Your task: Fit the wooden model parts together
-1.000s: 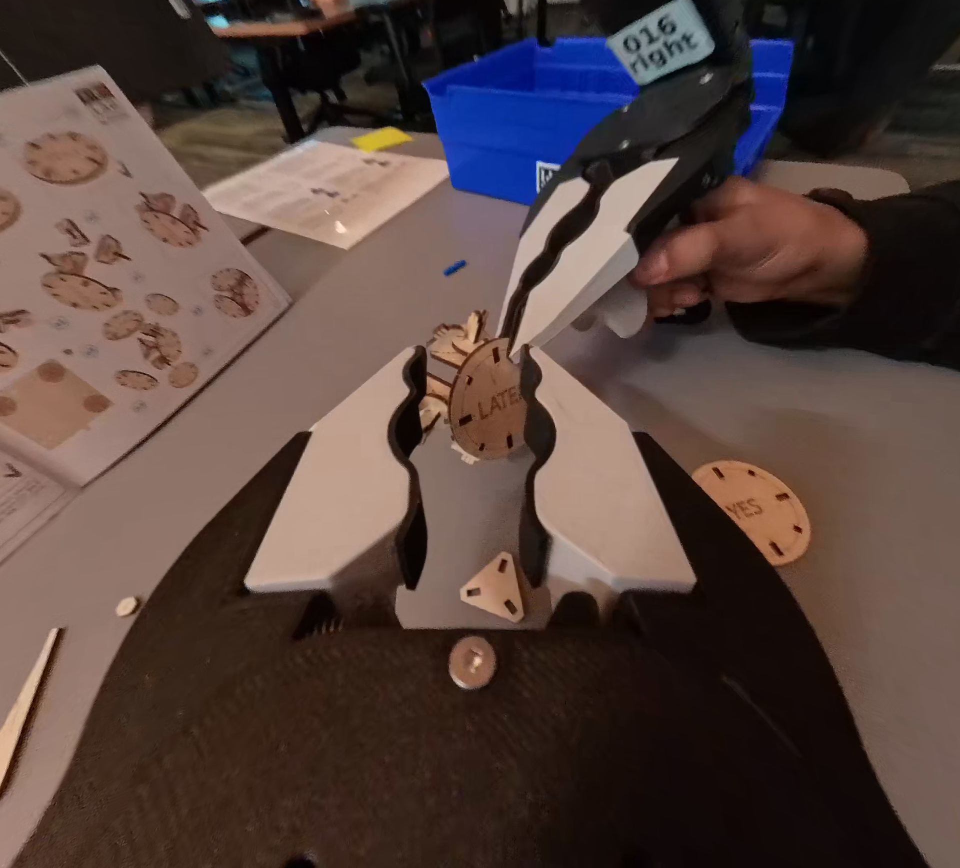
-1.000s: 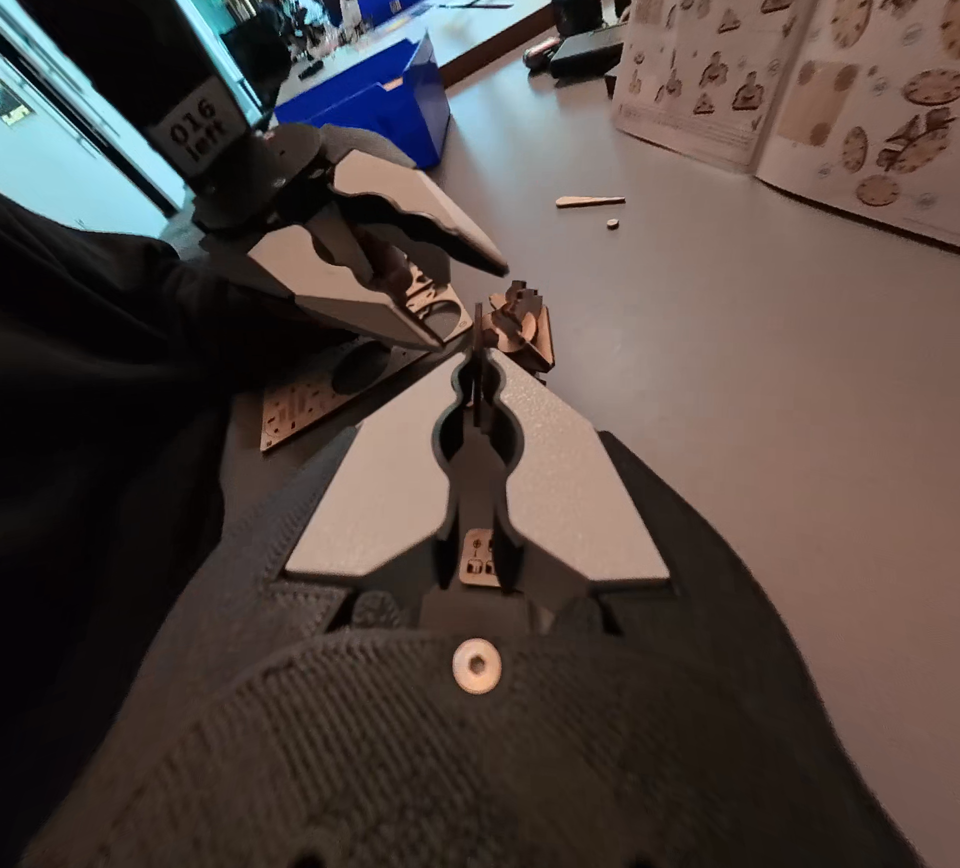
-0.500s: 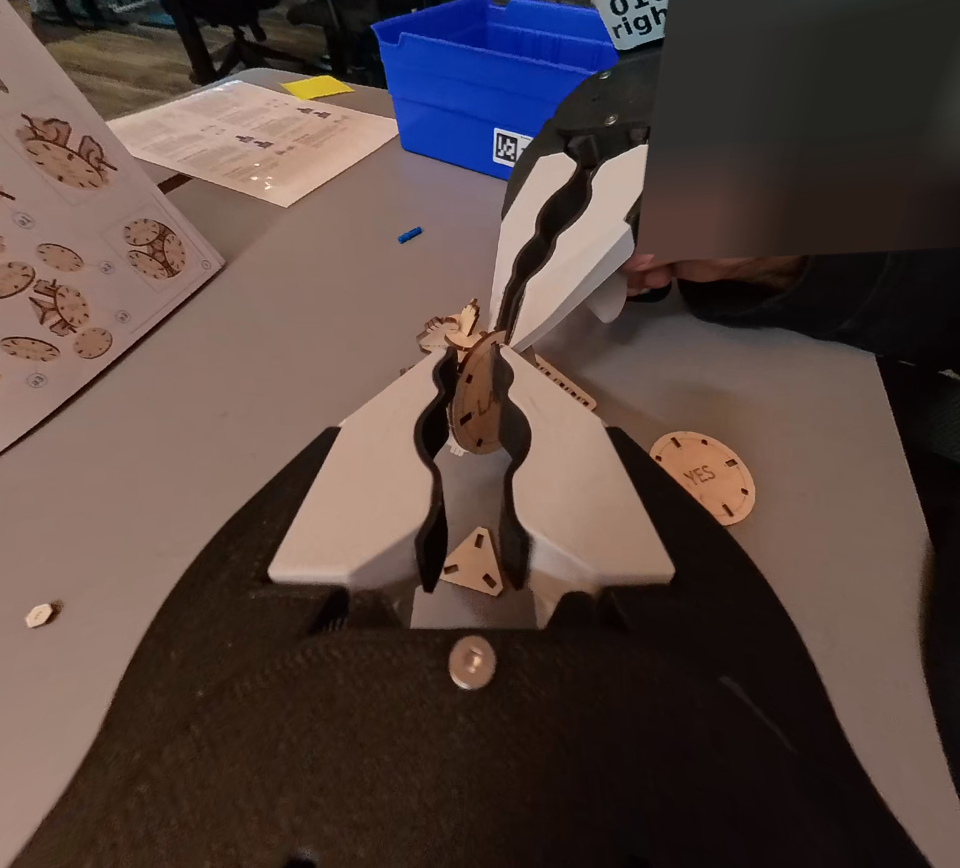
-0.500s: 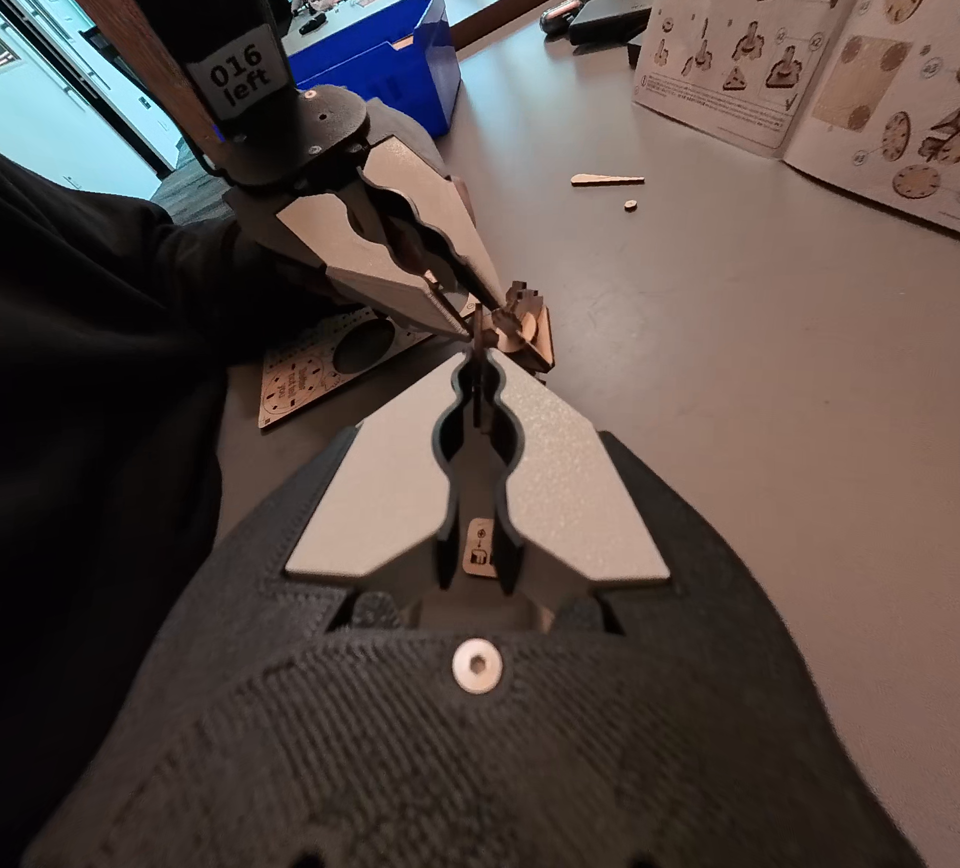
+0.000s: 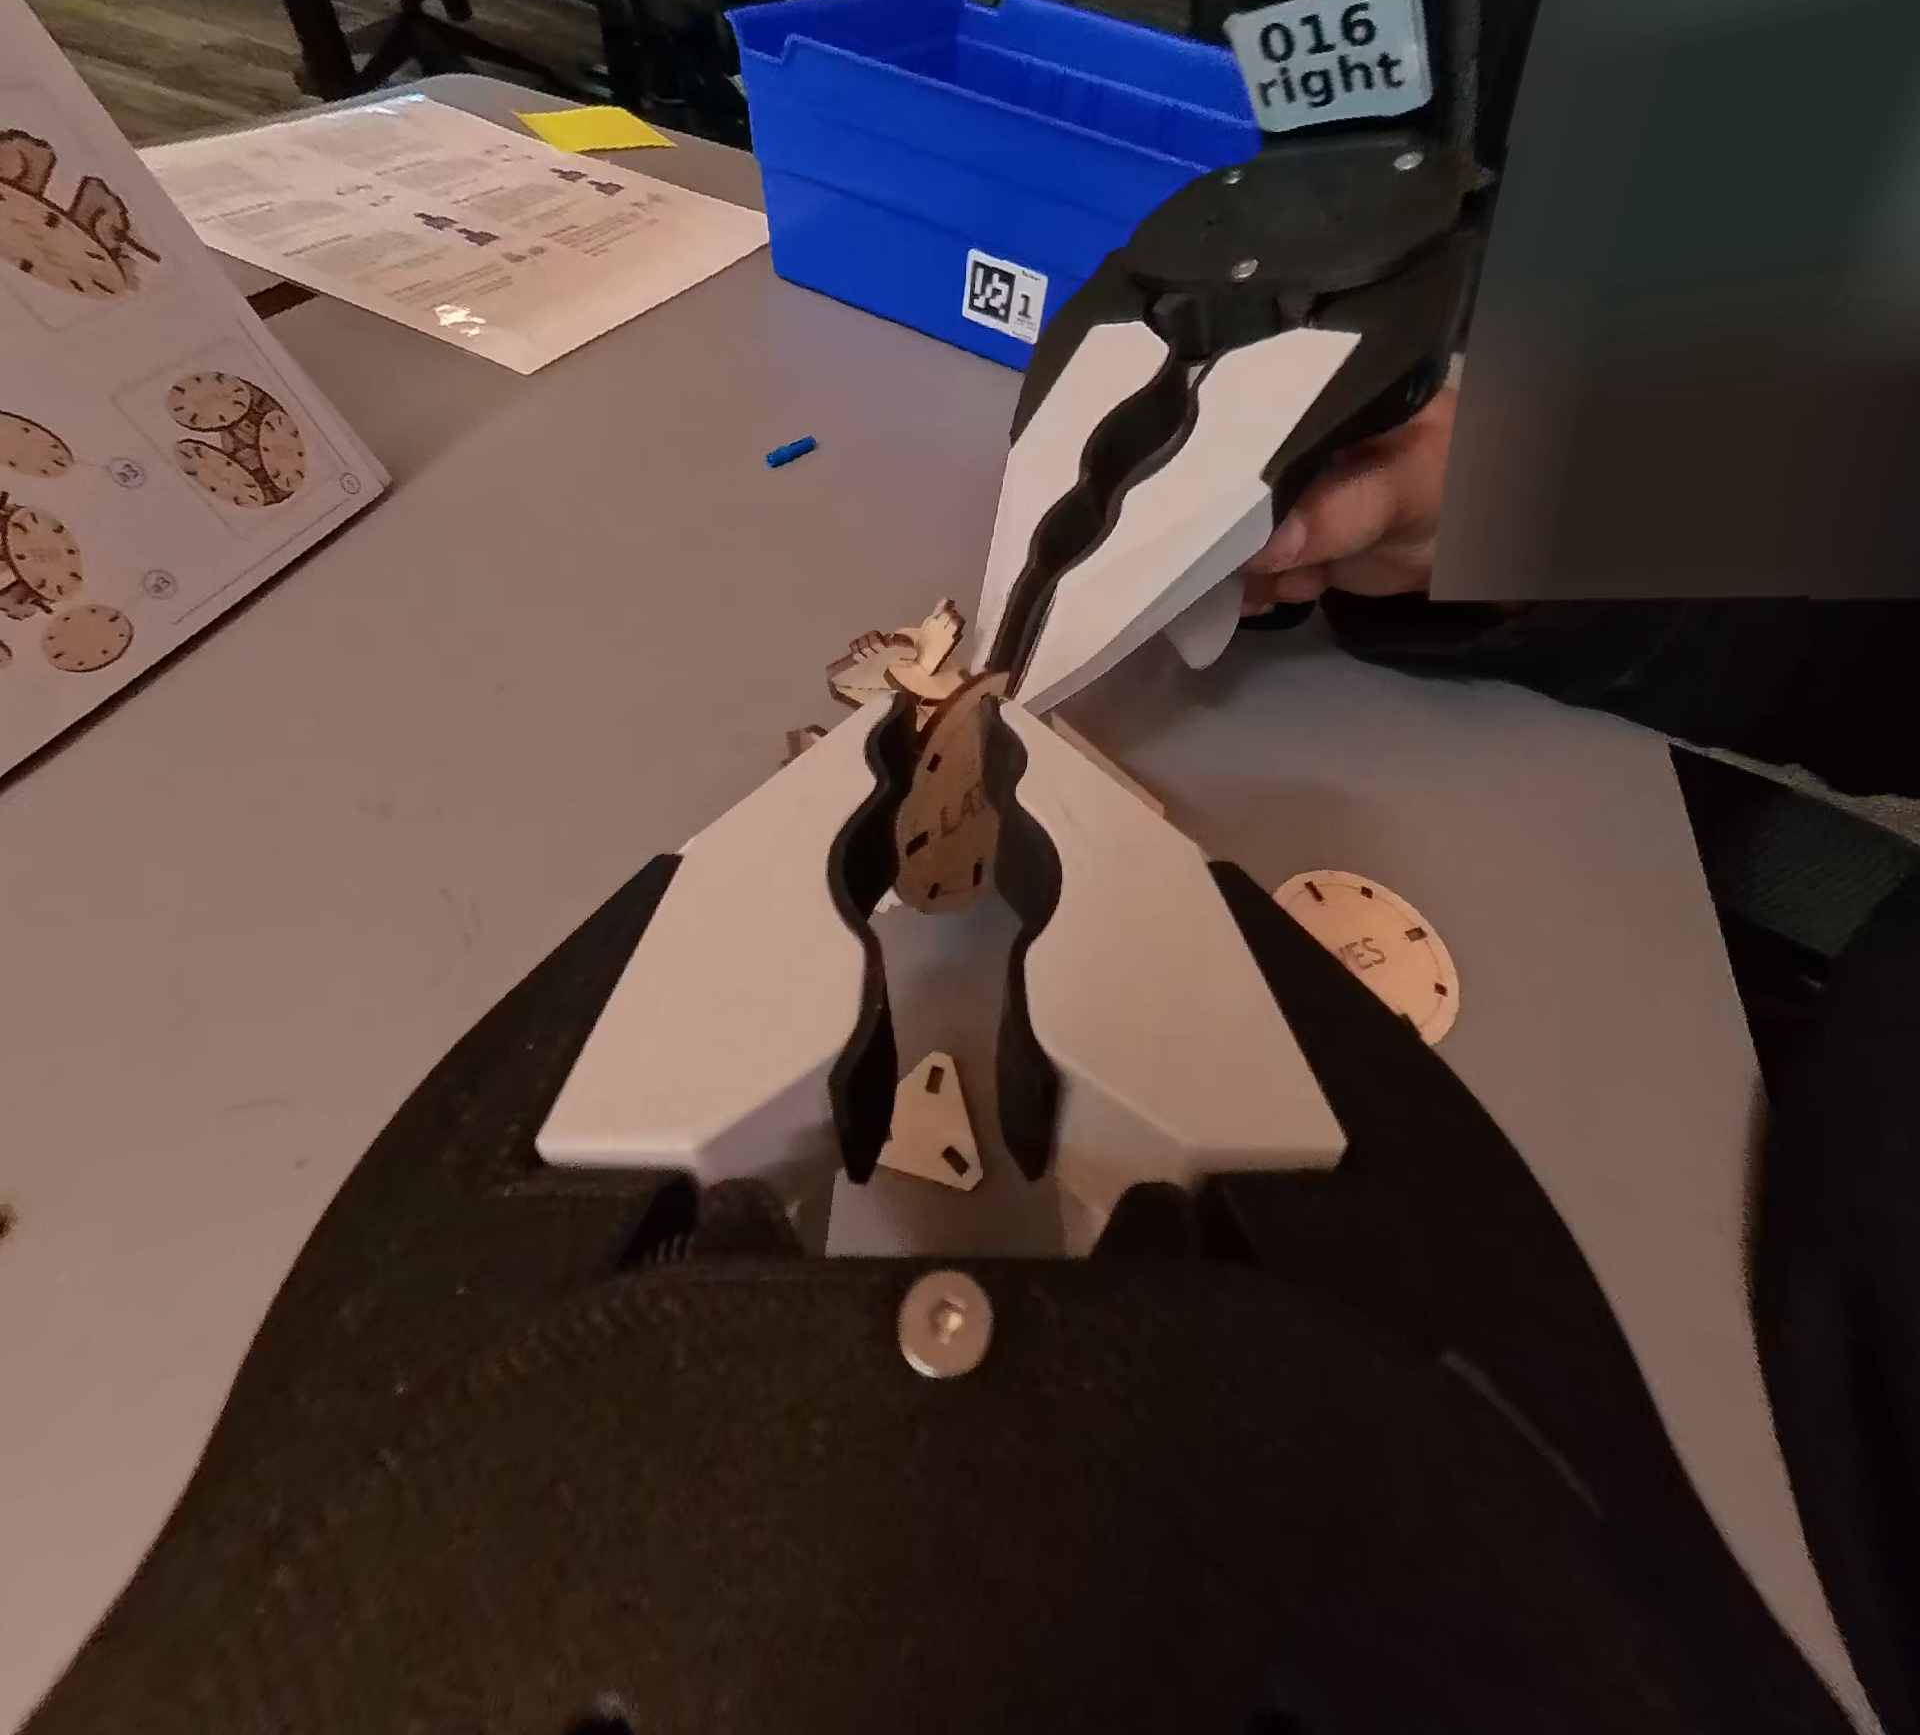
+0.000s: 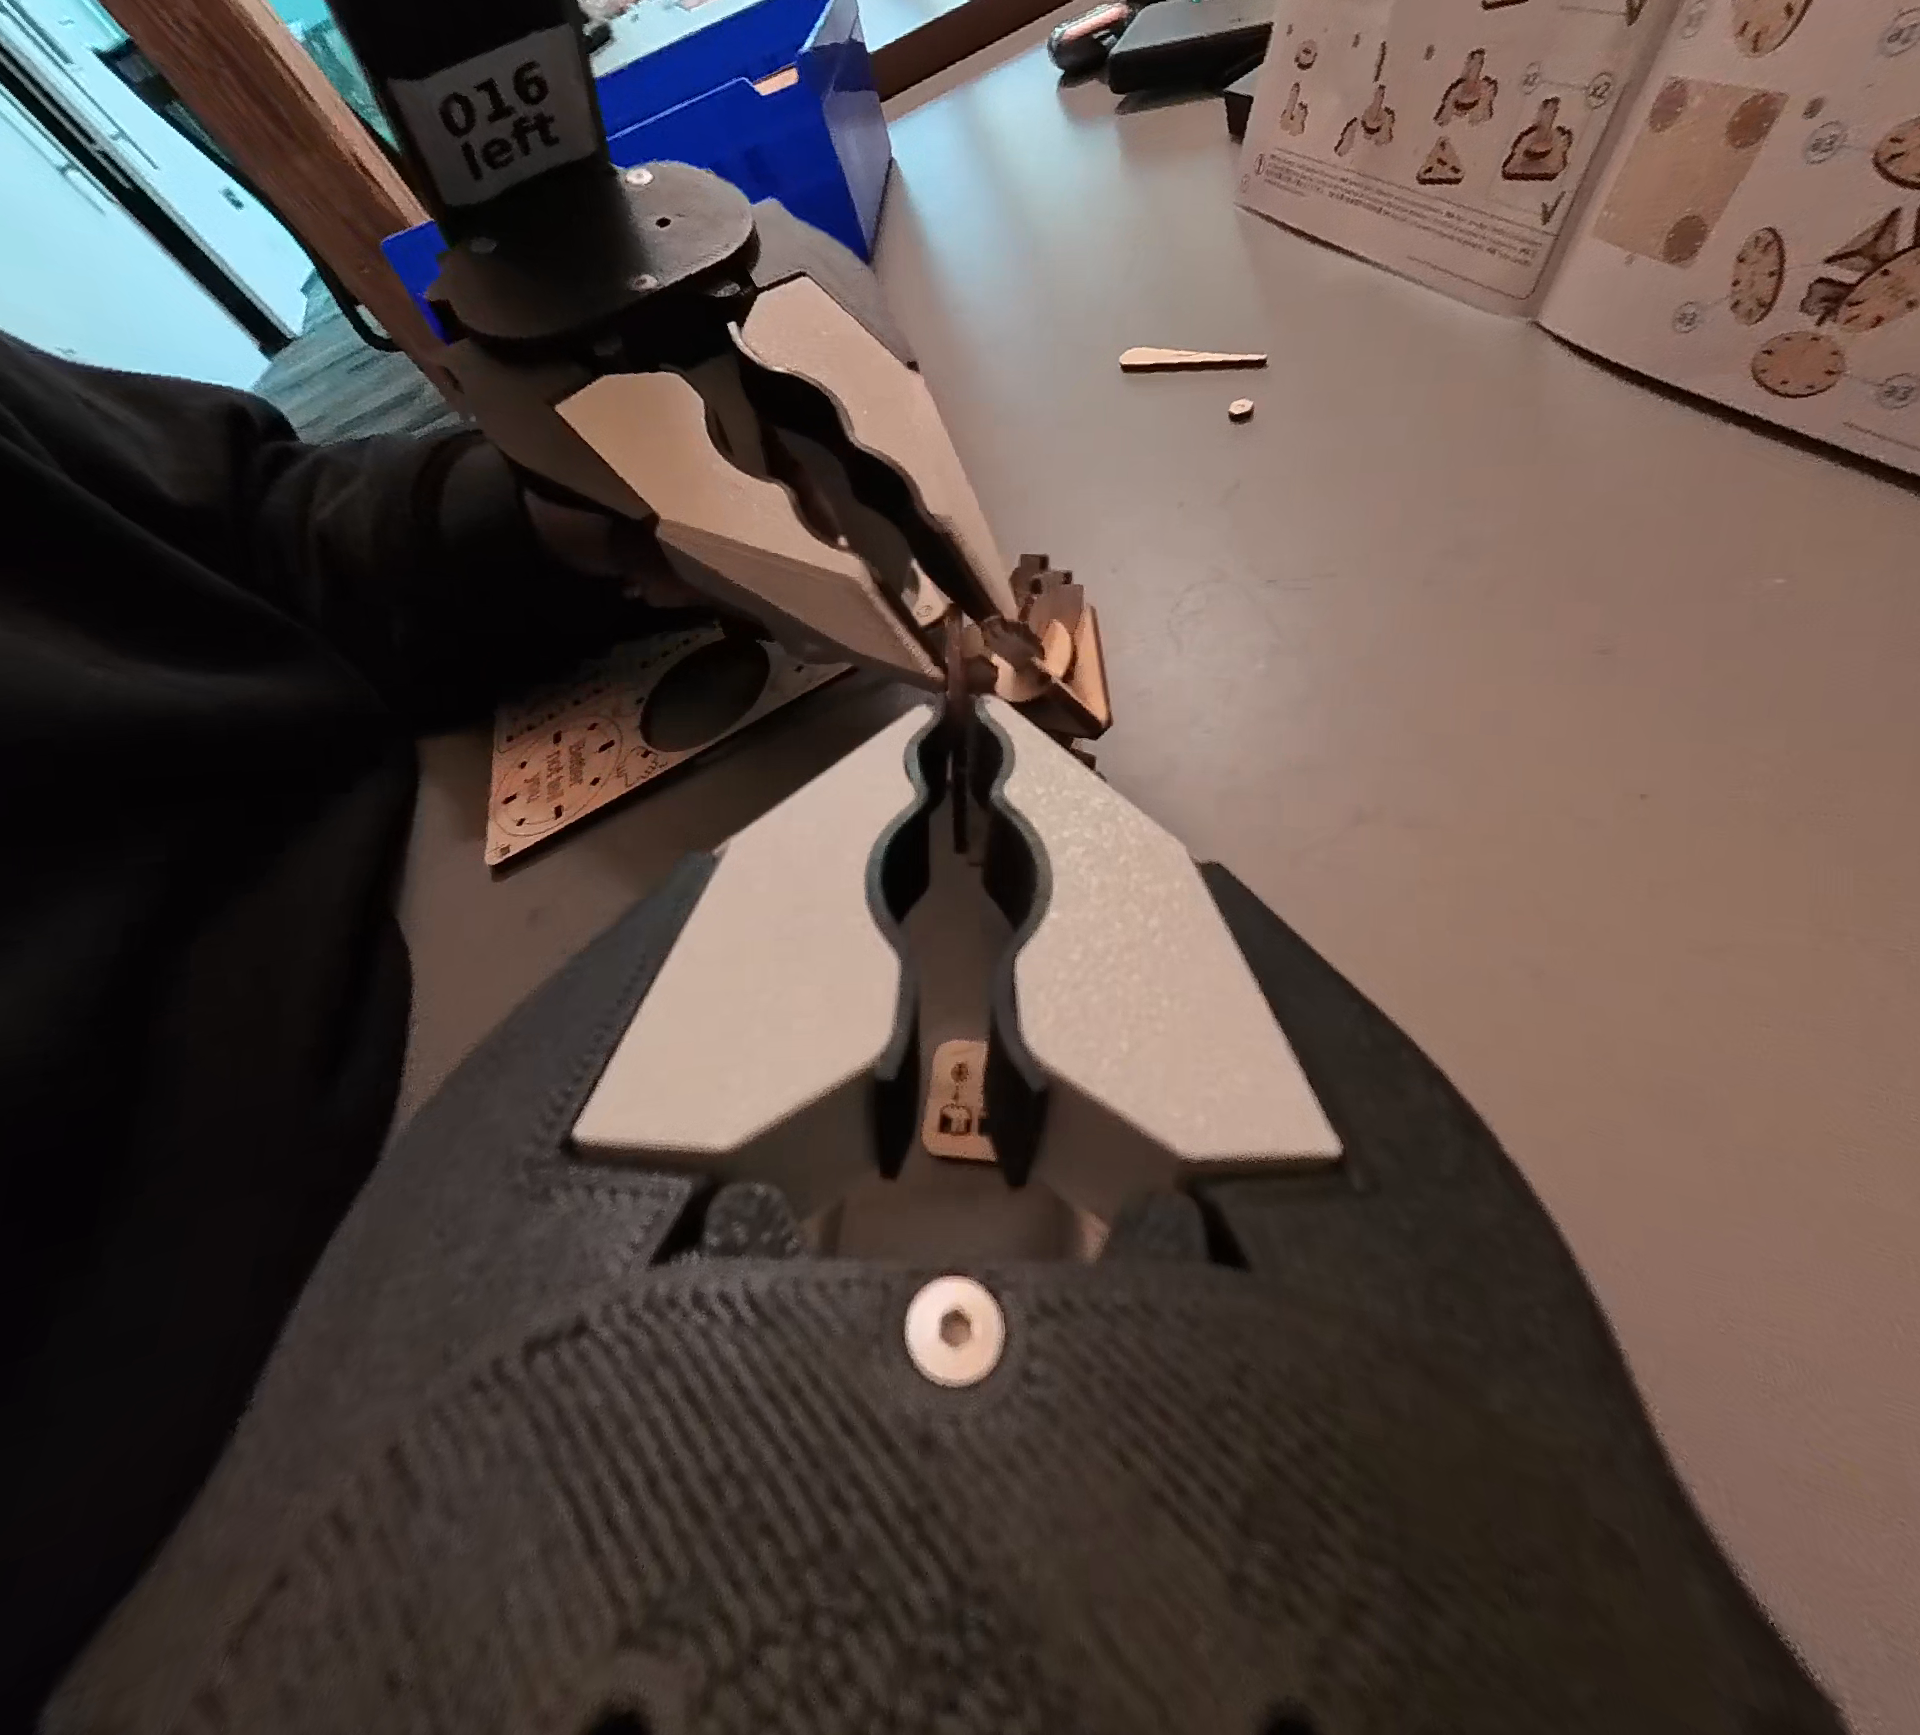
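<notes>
A round wooden disc [image 5: 940, 823] with engraved writing stands on edge, joined to a small wooden assembly [image 5: 899, 657] on the grey table [image 5: 520, 750]. My left gripper [image 5: 951, 719] is shut on the disc, which lies slanted between its fingers. My right gripper [image 5: 1013, 683] comes in from the upper right and is shut on the disc's upper edge. In the right wrist view the right gripper [image 6: 956, 709] pinches the disc [image 6: 958, 792] seen edge-on. There the left gripper [image 6: 951, 651] meets it from the upper left, beside the assembly [image 6: 1049, 657].
A second wooden disc [image 5: 1371, 953] and a triangular wooden piece [image 5: 930, 1129] lie on the table near my left gripper. A blue bin [image 5: 935, 158] stands behind. Instruction sheets [image 5: 135, 438] lie at left. A cut plywood sheet [image 6: 623, 750] and a wooden stick [image 6: 1190, 358] also lie there. Left and right tips are no more than a few centimetres apart. The triangular wooden piece [image 5: 930, 1129] is about 9 centimeters from both grippers' fingertips.
My left gripper's fingers closed from wide open onto the disc. My right gripper stayed shut on the disc's edge. The left wrist view tilted and shifted right.
</notes>
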A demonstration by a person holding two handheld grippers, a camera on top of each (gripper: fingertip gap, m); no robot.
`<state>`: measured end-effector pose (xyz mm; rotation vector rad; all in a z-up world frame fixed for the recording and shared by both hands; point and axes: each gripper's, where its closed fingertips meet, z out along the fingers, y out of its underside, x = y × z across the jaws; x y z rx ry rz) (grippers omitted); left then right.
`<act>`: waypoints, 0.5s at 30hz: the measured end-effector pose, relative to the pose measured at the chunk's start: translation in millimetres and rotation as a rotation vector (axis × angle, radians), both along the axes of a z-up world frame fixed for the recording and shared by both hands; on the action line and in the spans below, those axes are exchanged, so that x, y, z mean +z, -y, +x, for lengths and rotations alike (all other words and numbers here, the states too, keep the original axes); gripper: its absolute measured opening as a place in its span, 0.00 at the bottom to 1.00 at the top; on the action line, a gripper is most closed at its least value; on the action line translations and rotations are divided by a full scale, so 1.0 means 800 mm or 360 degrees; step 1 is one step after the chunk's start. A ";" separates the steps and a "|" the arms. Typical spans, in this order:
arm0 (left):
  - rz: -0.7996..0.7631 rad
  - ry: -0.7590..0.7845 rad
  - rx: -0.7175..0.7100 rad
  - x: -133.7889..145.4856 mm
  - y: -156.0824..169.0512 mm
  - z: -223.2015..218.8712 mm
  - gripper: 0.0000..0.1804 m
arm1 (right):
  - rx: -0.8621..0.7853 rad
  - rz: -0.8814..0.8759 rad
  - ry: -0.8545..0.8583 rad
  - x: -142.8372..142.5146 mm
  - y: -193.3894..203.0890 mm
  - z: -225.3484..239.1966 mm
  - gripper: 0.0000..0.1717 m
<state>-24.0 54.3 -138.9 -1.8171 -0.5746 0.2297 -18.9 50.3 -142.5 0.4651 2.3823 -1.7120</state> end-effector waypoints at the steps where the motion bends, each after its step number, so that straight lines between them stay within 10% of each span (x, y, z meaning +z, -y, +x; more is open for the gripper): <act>1: -0.0024 -0.0018 0.0008 -0.001 0.000 0.000 0.04 | -0.0013 0.0018 -0.0022 -0.002 0.000 0.000 0.00; 15: -0.0187 -0.0255 0.0053 0.002 -0.006 0.004 0.01 | -0.0035 -0.0082 0.0047 0.010 -0.007 -0.001 0.01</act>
